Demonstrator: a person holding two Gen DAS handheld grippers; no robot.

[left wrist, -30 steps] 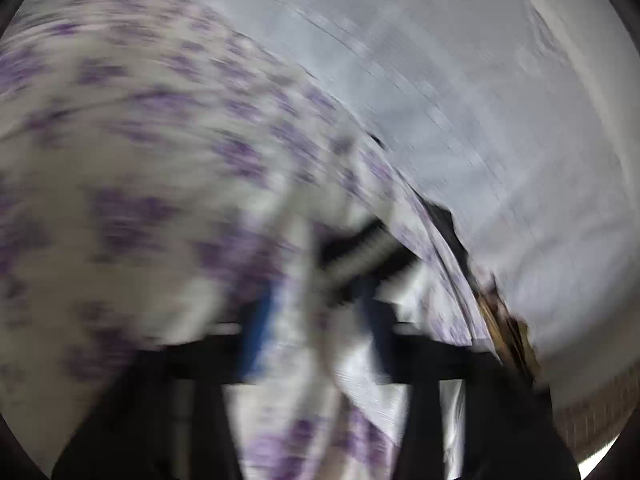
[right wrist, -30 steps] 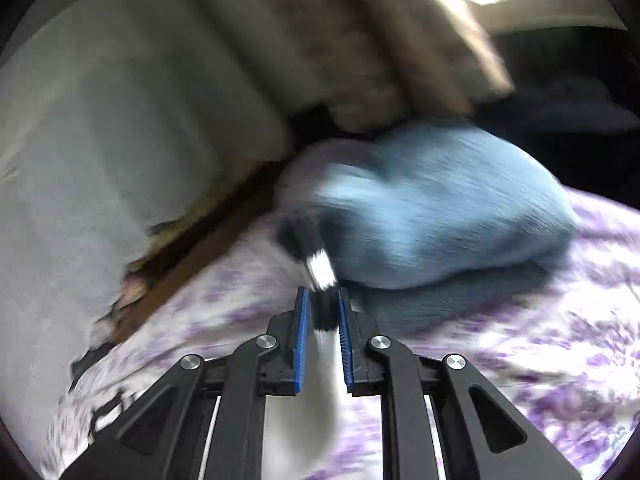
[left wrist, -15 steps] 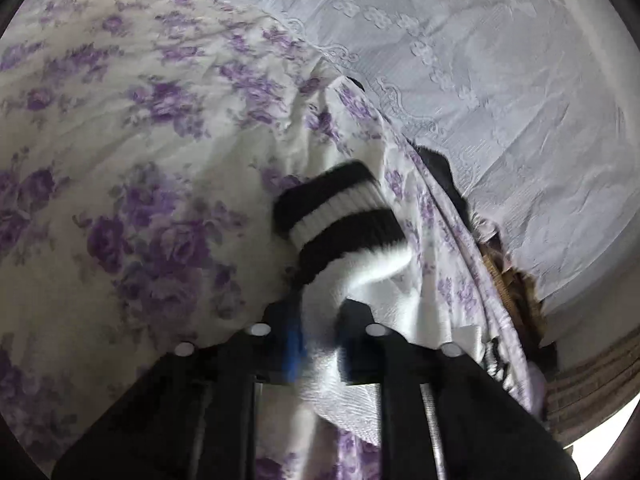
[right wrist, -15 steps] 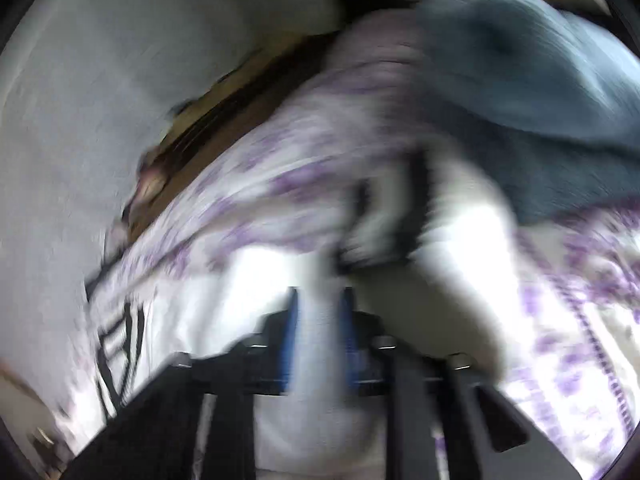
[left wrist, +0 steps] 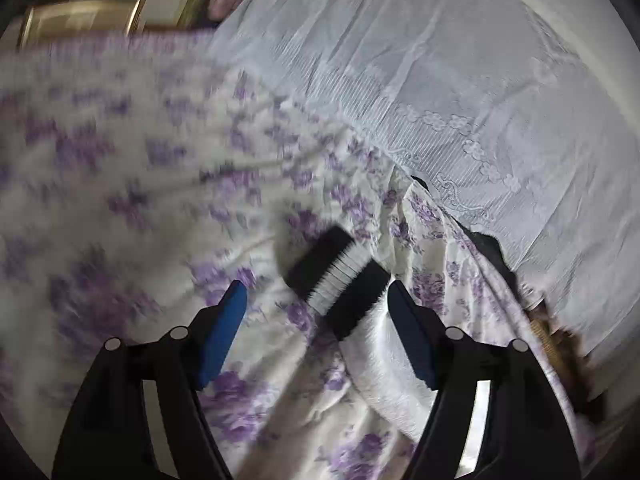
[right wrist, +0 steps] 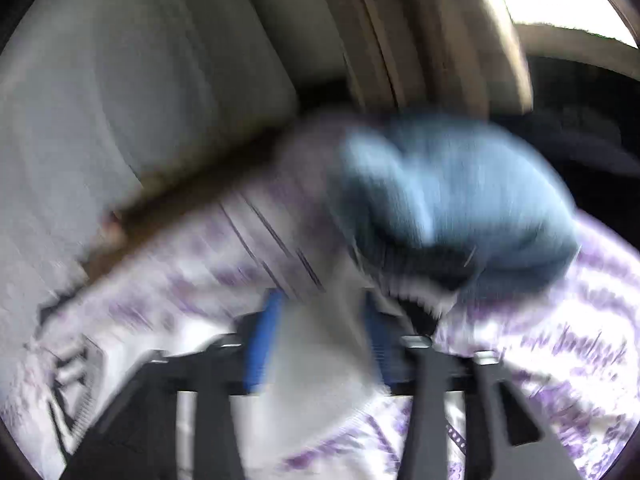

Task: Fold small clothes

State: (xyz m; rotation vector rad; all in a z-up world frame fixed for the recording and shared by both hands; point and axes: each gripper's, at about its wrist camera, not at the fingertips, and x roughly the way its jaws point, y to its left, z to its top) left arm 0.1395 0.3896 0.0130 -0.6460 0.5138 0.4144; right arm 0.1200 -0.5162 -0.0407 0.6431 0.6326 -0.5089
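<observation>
A white sock with a black-and-white striped cuff (left wrist: 340,284) is laid on the purple-flowered bedsheet (left wrist: 140,208). Left gripper (left wrist: 316,316) is opening, nothing pinched; right gripper (right wrist: 320,340) is opening around its white body (right wrist: 316,360). Fold looks done; stacking beside the folded blue cloth (right wrist: 452,196) is left.

**Sock between the blue pads**

The right gripper (right wrist: 320,340) is opening — a white sock (right wrist: 316,364) lies between its blue pads (right wrist: 262,344). Behind sits a soft blue folded cloth (right wrist: 452,196) on the purple-flowered sheet (right wrist: 560,340). All blurry.
</observation>
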